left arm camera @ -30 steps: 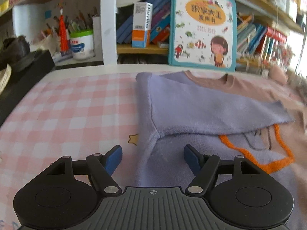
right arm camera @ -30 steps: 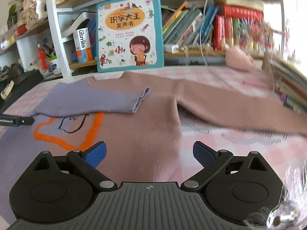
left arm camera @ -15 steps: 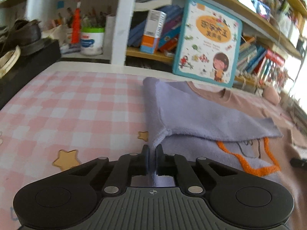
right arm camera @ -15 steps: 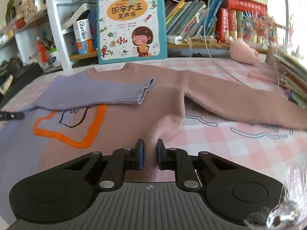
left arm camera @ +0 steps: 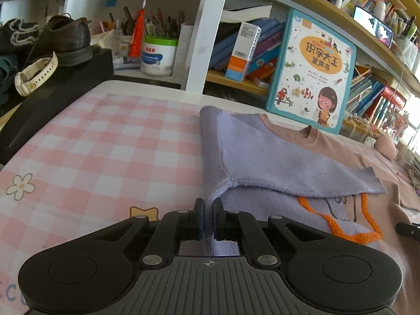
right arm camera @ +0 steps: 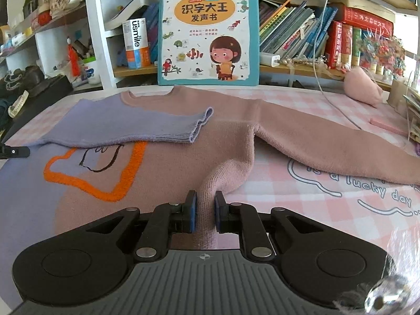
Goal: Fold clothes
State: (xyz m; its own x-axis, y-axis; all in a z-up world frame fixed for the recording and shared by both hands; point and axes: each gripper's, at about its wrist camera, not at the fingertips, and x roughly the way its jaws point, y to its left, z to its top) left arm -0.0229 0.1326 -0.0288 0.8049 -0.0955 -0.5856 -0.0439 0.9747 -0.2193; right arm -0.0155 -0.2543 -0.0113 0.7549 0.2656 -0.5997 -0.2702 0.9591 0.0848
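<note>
A half lilac, half dusty-pink sweater (right arm camera: 168, 168) with an orange outline on its chest lies flat on a pink checked cloth. Its lilac sleeve (right arm camera: 126, 128) is folded across the chest; the pink sleeve (right arm camera: 328, 144) stretches out to the right. My left gripper (left arm camera: 208, 219) is shut on the sweater's lilac side edge (left arm camera: 215, 197) just below the armpit, and the fabric rises into a ridge between the pads. My right gripper (right arm camera: 204, 211) is shut on the pink side edge (right arm camera: 225, 176) below the other armpit, pinching a raised fold.
A big picture book (right arm camera: 207, 31) leans on the bookshelf right behind the collar. A black box (left arm camera: 52, 89) with shoes and a watch stands at the table's left. A pink plush lump (right arm camera: 362, 86) and a white cable (right arm camera: 338, 105) lie at the back right.
Both grippers, open a second ago, came down and shut on the sweater's side edges, the left on lilac, the right on pink. Both now pull the fabric up slightly.
</note>
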